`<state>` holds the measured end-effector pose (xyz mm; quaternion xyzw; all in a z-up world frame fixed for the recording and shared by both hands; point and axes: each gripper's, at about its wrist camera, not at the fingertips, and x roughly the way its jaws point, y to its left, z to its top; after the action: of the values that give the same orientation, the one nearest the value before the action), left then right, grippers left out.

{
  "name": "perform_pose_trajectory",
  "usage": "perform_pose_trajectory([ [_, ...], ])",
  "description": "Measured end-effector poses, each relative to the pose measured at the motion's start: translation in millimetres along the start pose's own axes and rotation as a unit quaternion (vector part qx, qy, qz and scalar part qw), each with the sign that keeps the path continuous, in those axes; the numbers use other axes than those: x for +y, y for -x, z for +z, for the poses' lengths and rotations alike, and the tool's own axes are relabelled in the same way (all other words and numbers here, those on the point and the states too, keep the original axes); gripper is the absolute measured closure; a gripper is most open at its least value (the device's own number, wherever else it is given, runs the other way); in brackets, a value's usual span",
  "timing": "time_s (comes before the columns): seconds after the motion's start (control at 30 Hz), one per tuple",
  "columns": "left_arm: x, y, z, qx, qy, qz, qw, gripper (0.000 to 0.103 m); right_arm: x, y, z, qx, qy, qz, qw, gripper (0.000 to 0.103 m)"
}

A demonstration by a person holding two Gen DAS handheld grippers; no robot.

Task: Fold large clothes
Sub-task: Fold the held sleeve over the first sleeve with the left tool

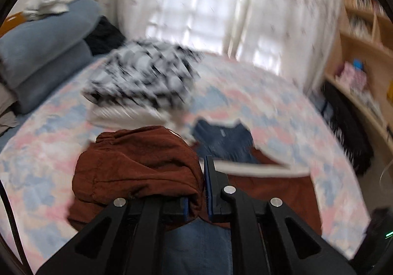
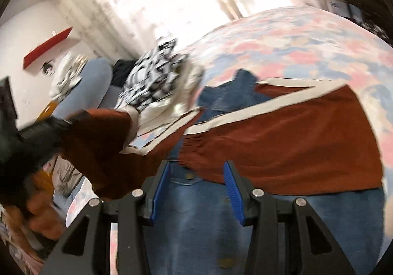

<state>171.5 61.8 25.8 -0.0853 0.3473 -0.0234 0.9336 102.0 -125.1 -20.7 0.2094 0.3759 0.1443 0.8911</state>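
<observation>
Halfway, at a guess: the rust-brown garment lay partly doubled on the bed.
Left gripper was clamped on a bunched corner of it; right gripper stood open, empty, with folds left to make.

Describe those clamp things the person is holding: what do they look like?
Both are matte black plastic. The left gripper and the right gripper each have two flat jaws lined with ribbed blue pads, carried on angled black struts with triangular cut-outs and round silver pins at the joints. No cables or markings show.
</observation>
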Motion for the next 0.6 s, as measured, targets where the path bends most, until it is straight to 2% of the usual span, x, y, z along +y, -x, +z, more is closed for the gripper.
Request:
perform_pose_trajectory([
  [0.1, -32, -40, -33, 0.04, -0.038, 0.016, 0.9983, 0.094, -31, 10, -2, -0.002, -0.014, -0.019, 1.0, 0.058],
  [0.2, -59, -80, -67, 0.095, -0.074, 0.024, 0.9924, 0.089, -57, 13, -5, 0.005, -0.033, -0.031, 0.999, 0.058],
  [0.3, -68, -98, -90, 0.124, -0.088, 0.012, 0.9883, 0.063, -78, 14, -11, 0.015, -0.043, -0.042, 0.998, 0.058],
  [0.33, -70, -98, -95, 0.128, -0.088, 0.003, 0.9879, 0.046, -83, 13, -13, 0.02, -0.046, -0.045, 0.998, 0.058],
  [0.37, -70, -97, -96, 0.128, -0.087, -0.004, 0.988, 0.033, -87, 13, -15, 0.024, -0.049, -0.046, 0.997, 0.058],
  [0.43, -70, -89, -97, 0.12, -0.08, -0.017, 0.9893, 0.024, -93, 12, -20, 0.031, -0.052, -0.043, 0.997, 0.058],
  [0.6, -55, -70, -90, 0.122, -0.048, -0.059, 0.9896, 0.021, -91, 8, -21, 0.04, -0.048, -0.034, 0.997, 0.058],
])
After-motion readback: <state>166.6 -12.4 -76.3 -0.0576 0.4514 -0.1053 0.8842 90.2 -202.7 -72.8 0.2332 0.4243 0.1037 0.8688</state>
